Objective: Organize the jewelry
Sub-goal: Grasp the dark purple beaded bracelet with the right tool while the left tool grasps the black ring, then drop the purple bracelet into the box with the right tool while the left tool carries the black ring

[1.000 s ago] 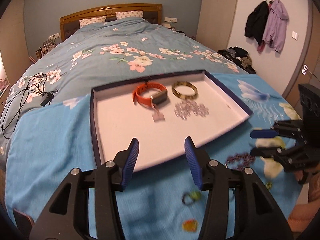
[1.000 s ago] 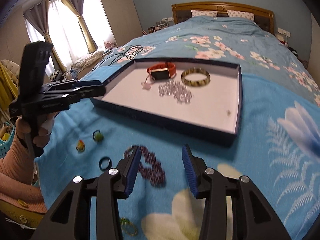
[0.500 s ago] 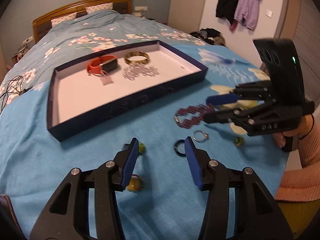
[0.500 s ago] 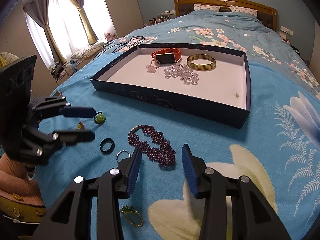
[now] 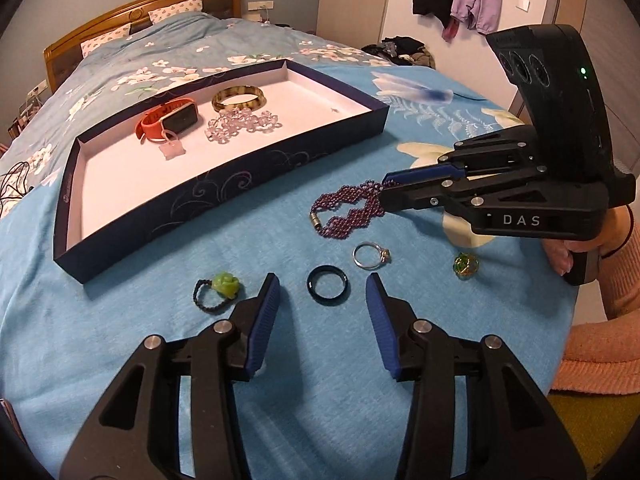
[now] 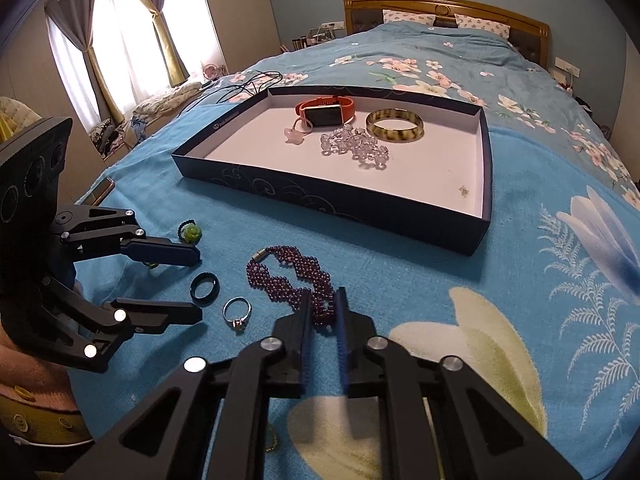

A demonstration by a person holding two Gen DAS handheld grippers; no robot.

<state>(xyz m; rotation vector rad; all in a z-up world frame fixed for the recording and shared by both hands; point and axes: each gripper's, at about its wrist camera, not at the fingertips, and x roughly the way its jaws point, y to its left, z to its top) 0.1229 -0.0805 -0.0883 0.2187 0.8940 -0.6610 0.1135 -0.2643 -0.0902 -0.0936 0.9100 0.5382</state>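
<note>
The right tool (image 6: 323, 312) is clenched on the near end of the purple bracelet (image 6: 292, 276), which lies on the bed (image 6: 500, 280) before the tray (image 6: 320, 200). The left tool (image 5: 322, 292), jaws closing with nothing gripped, straddles the black ring (image 5: 327, 284); a silver ring (image 5: 370, 255) lies just beyond.

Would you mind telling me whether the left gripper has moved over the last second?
Yes. The left gripper has moved back from the tray and now frames the black ring, jaws closing.
</note>
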